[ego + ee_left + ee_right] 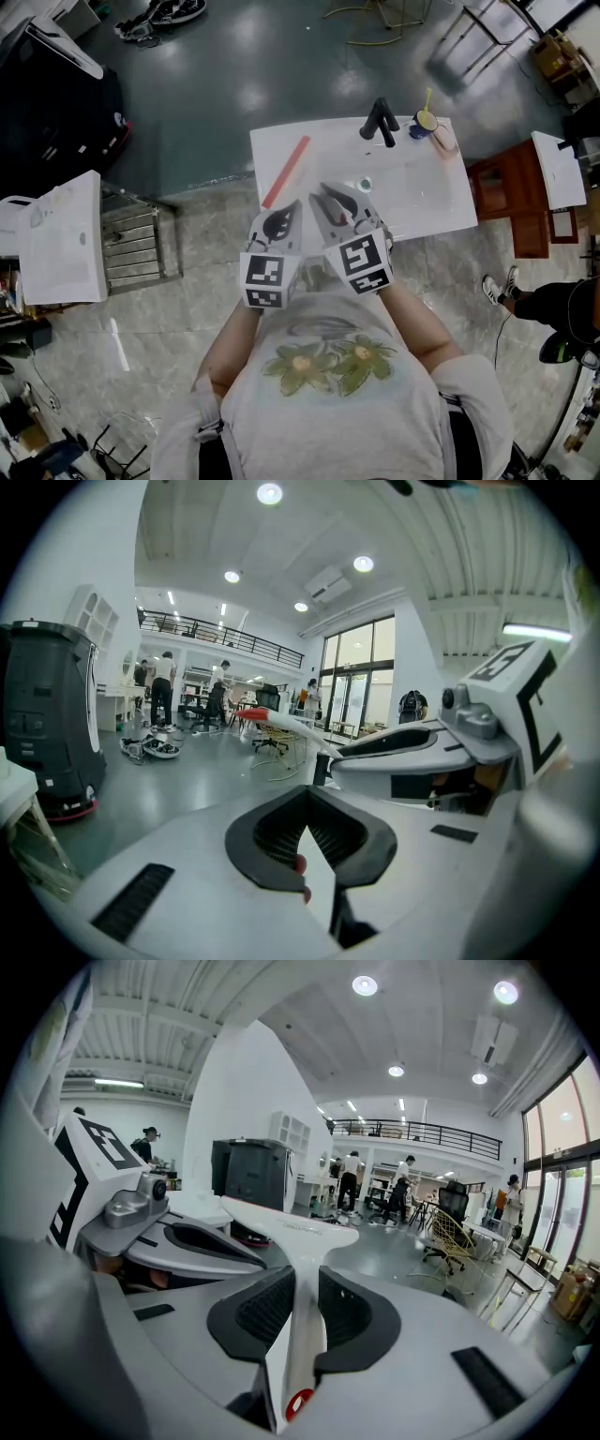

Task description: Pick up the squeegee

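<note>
The right gripper is clenched on the squeegee. Its two black pads press the white handle from both sides. In the right gripper view the handle runs from 6 o'clock up to 12 o'clock. The wide crossbar head sits just beyond the jaw tips, and a red spot marks the handle's near end. The squeegee is thus off the white table, carried in front of the person's chest. The left gripper is just beside it, at 9 o'clock of the right one in the head view. Its pads meet at the tips with nothing between them, so it is closed and empty. In the left gripper view the squeegee's head reaches out toward 10 o'clock from the right gripper, its far end red. Both grippers point toward 12 o'clock over the table's near edge, their marker cubes nearest the person. A red strip lies on the table at 11 o'clock of the grippers. A black angled object stands at 1 o'clock near the far edge, with a cup holding a yellow stick just beside it at 3 o'clock.
</note>
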